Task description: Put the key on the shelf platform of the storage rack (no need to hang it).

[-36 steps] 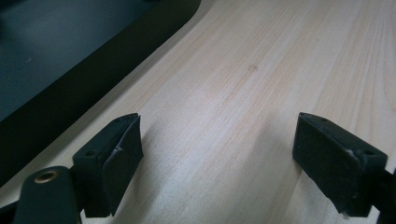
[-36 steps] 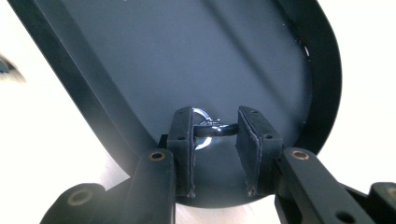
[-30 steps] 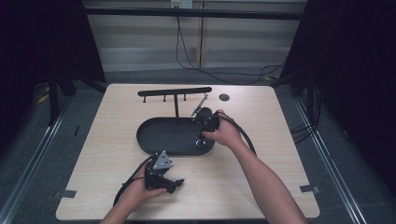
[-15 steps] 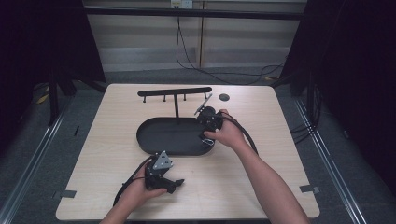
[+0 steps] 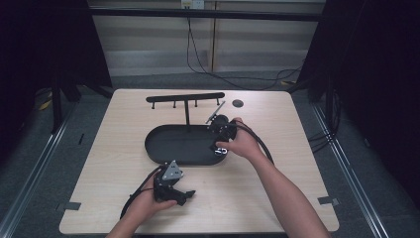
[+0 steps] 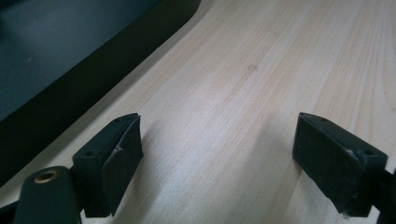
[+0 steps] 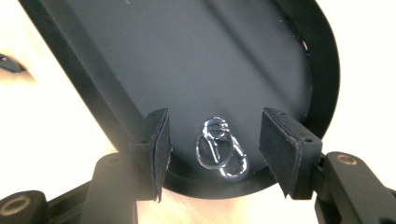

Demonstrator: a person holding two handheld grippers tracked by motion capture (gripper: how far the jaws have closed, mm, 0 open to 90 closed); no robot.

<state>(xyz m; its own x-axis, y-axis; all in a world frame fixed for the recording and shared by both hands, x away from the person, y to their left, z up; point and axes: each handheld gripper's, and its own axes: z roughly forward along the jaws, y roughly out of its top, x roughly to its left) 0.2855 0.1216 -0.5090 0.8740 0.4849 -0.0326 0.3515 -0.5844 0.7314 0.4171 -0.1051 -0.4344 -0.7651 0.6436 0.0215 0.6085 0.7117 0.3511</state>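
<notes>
Spanning most of the high view, a pale wooden bench [image 5: 277, 198] carries everything here, and no writing or label can be read on any of it. At its middle lies a black oval tray [image 5: 168, 144], with a black T-shaped rack [image 5: 184, 98] rising at the tray's far rim and a small dark disc [image 5: 237, 103] on the bench to the right of the rack.

The right gripper [image 5: 218, 142], held in the person's right hand [image 5: 242, 144], hangs over the right end of the tray. In the right gripper view its jaws stand moderately apart, gripping nothing, and a silver key ring with a clasp [image 7: 220, 149] lies flat on the tray floor between them, close to the near curved rim [image 7: 322, 60], touching neither pad.

The left gripper [image 5: 185, 196] rests in the left hand [image 5: 148, 206] on the near-left part of the bench, just short of the tray. In the left gripper view its jaws are spread wide over bare wood, empty, with the tray wall [image 6: 70, 88] at the upper left.
</notes>
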